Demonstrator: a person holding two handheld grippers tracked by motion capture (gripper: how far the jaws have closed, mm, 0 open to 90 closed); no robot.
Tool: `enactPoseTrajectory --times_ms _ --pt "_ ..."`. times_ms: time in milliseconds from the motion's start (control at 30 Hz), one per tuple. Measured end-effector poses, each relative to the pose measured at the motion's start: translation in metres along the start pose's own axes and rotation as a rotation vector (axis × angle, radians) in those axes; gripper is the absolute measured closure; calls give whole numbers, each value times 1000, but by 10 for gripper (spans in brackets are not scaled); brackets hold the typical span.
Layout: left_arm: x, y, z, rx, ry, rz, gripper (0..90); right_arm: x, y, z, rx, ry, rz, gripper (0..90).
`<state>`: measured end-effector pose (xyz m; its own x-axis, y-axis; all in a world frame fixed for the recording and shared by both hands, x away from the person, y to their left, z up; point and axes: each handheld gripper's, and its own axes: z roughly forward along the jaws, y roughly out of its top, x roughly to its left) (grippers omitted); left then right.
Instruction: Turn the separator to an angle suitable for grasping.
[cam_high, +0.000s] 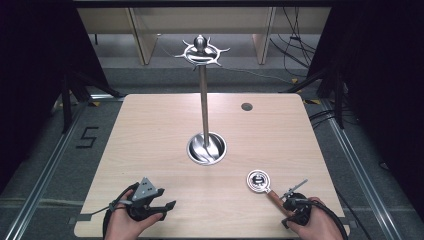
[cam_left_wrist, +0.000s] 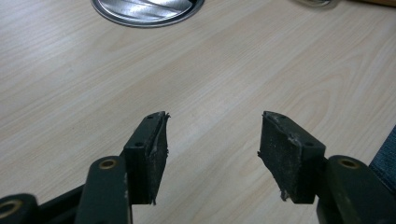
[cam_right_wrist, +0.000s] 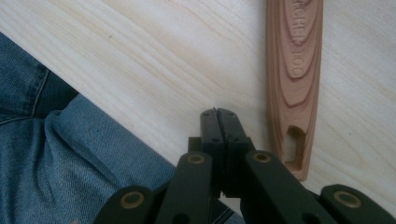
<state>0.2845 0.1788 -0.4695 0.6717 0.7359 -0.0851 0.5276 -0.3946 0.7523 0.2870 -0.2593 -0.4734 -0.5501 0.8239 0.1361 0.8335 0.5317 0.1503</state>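
One wooden-handled utensil (cam_high: 264, 186) lies diagonally, round head pointing away toward the stand (cam_high: 203, 107).

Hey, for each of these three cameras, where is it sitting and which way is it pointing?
High view: above the person's table edge, looking forward and down at the table, stand and utensil; both hands show.
Left gripper view: rides the left tongs, open, facing the stand's round base.
Right gripper view: rides the right tongs, shut, beside the utensil's wooden handle; jeans show.
Shared: both gripper views and the high view show the tabletop.
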Motion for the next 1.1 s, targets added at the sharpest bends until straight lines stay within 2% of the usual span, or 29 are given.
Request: enactPoseTrajectory --times_ms 33,67,100,133,167,200,267,333,367,400,433,500,533,567,633,700,733,767,800,833,867,900,933,1000,1067,1100 --pt "1 1 -1 0 -3 21 410 -2 0 0 -5 -1 -6 900" --pt "1 1 -1 0 -3 21 411 -2 0 0 -5 -1 -6 900" --pt "2 0 0 2 1 17 411 -2 0 -1 16 -8 17 900" --pt "2 0 0 6 -4 6 410 -5 0 -1 19 11 38 900" --pt "4 1 -1 25 -7 33 410 -8 0 -1 14 -21 24 900" --pt "3 1 -1 25 -3 28 410 -9 0 -2 13 -23 41 900" --pt "2 0 1 10 5 7 410 -13 1 -2 4 -32 32 900" --pt "2 0 0 17 -3 16 410 -14 2 -2 -5 -17 50 900" --pt "3 0 -1 30 -4 31 410 -16 3 -2 7 -33 40 900" --pt "3 0 -1 24 -7 29 410 -16 3 -1 -3 -33 55 900" --pt "3 0 -1 24 -7 29 410 -18 4 -2 8 -39 47 900" --pt "1 0 0 -1 -1 -1 410 -18 5 -2 6 -61 57 900" --pt "1 0 0 -4 -2 10 410 -20 7 -3 13 -59 56 900" --pt "1 0 0 -4 -2 10 410 -21 7 -2 -8 -75 71 900" --pt "2 0 0 -4 -4 13 410 -26 10 -3 -5 -95 90 900" --pt "3 0 -1 14 -5 32 410 -32 14 -6 4 -111 120 900" --pt "3 0 -1 18 -6 37 410 -36 16 -7 -1 -122 119 900" --pt "3 1 -1 19 -7 37 410 -38 20 -9 5 -129 151 900" --pt "3 1 -1 19 -7 37 410 -38 20 -9 5 -129 151 900" --pt "1 0 1 -3 -6 11 410 -42 22 -10 4 -126 176 900" --pt "1 0 1 -4 -7 8 410 -47 26 -12 14 -139 164 900" --pt "3 0 -1 20 -9 36 410 -55 34 -13 10 -148 184 900" --pt "2 0 0 9 -9 21 410 -58 38 -14 1 -156 208 900" --pt "2 0 0 12 -11 13 410 -62 46 -15 -19 -178 225 900" --pt "2 0 0 11 -10 12 410 -65 51 -15 -23 -177 224 900" --pt "3 0 0 21 -9 17 410 -73 60 -14 -24 -175 199 900"
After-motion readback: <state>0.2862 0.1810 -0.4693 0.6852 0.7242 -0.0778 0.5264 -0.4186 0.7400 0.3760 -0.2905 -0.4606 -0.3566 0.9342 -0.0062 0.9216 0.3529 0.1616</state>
